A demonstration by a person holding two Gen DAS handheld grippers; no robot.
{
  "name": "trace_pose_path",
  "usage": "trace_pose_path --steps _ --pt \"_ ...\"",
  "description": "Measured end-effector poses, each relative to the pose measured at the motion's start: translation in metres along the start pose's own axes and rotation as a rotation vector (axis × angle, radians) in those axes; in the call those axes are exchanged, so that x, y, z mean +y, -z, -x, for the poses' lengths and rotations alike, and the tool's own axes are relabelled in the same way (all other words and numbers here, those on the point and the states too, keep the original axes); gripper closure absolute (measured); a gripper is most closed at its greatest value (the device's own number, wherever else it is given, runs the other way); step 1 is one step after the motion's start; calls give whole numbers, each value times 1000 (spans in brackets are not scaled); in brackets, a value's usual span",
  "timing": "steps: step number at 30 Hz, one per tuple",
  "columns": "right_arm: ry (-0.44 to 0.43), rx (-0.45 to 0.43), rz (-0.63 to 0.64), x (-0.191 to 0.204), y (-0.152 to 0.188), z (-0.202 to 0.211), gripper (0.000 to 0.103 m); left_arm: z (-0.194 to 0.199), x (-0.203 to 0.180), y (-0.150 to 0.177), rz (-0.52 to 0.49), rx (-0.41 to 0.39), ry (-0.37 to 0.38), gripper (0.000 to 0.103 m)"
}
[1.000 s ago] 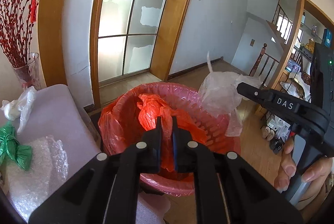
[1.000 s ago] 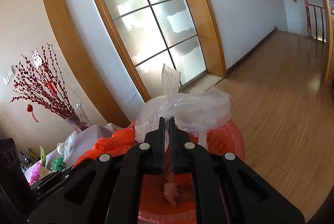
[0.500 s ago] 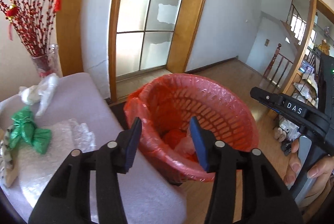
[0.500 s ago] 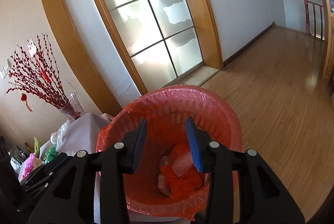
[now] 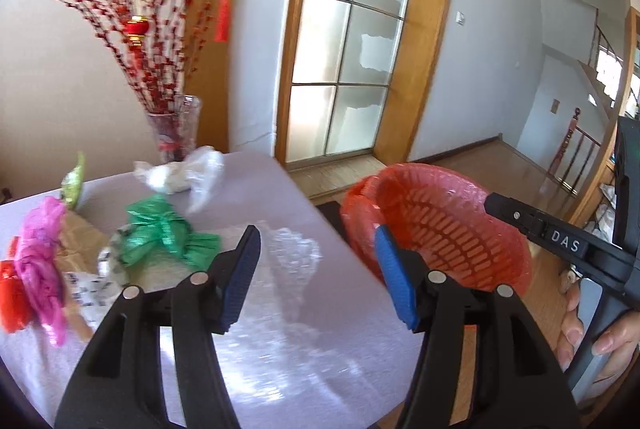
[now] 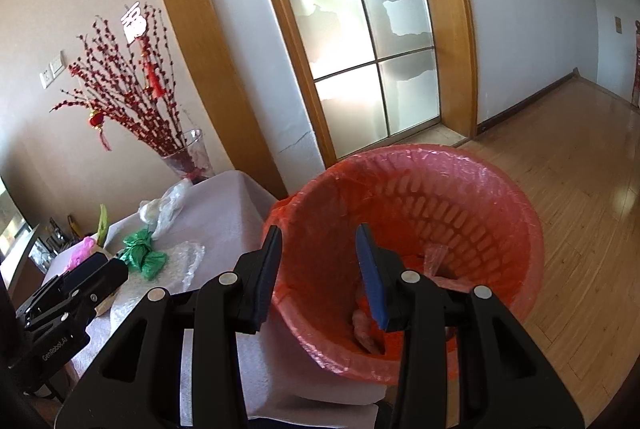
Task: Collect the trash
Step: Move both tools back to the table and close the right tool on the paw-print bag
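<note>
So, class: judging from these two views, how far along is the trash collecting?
Done: some crumpled bags already lie at the bottom of the red bin. In hand: nothing; the left tool and the right tool both hang open and empty. Left: on the table wait the green bag, the white bag, the pink bag and the clear bubble wrap.

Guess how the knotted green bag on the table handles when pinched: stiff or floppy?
The green bag looks like thin crinkled film tied in a knot, so probably floppy and light. It should crush and deform under the left gripper. The knot likely gives the firmest hold.
</note>
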State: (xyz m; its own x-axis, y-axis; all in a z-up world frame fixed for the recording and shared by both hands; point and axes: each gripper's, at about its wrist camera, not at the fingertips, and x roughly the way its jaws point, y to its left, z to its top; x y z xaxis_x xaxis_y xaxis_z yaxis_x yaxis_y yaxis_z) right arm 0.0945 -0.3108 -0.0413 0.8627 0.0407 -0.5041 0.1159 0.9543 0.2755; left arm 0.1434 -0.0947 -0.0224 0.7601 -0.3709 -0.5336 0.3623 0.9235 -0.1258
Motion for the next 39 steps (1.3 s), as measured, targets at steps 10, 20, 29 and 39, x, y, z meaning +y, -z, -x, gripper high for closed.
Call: trace_pose_path --steps 10,20,29,39 --pt "-182 60 136 82 17 -11 63 65 96 11 90 -69 -283 34" --pt "-335 132 240 158 37 -25 66 101 189 33 230 -51 -497 33" --pt "-462 213 309 238 51 -47 69 117 228 43 295 -38 -566 33" --pt "-352 368 391 270 80 -98 82 123 255 59 369 -7 -584 33"
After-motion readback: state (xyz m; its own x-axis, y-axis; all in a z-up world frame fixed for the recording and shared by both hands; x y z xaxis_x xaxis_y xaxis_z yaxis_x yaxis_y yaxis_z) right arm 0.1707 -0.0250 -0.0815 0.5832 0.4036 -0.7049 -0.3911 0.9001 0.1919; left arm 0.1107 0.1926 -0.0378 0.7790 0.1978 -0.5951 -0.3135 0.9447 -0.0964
